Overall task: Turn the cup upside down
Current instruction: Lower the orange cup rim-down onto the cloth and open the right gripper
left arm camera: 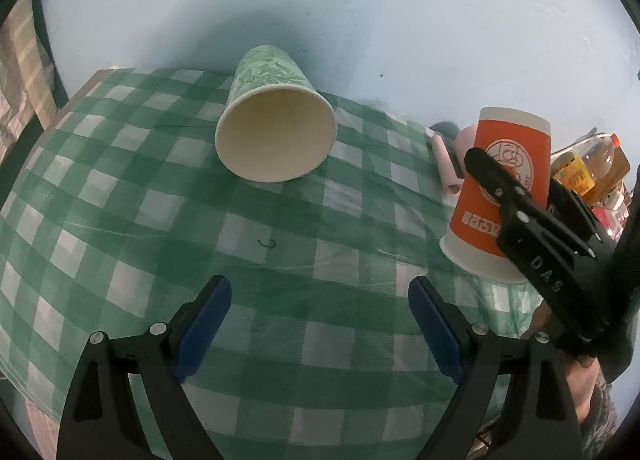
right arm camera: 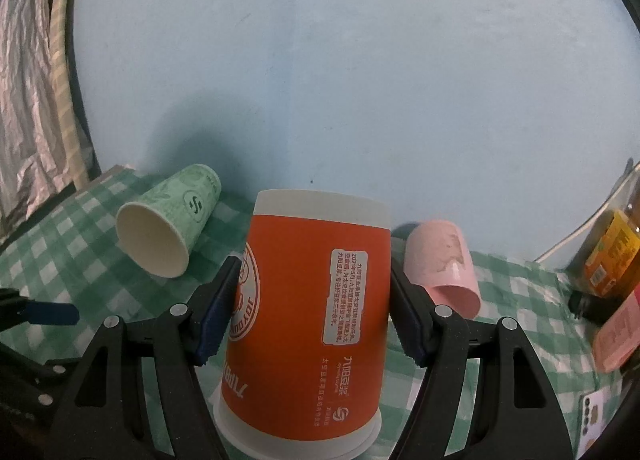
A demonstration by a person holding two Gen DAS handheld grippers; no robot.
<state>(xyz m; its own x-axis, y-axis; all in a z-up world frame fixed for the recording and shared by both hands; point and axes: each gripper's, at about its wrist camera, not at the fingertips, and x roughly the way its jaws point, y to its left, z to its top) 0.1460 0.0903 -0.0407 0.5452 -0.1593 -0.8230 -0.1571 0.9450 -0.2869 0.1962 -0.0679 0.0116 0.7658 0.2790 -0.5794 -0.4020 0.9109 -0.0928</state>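
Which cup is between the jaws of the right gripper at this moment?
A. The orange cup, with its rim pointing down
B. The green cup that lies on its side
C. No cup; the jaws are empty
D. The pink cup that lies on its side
A: in the right wrist view the orange cup sits rim-down between the right gripper's blue pads, while the green cup and pink cup lie apart on the tablecloth.

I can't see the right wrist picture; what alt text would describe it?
An orange cup, upside down, is clamped between the right gripper's blue pads. Behind it a green cup and a pink cup lie on their sides on a checked tablecloth.
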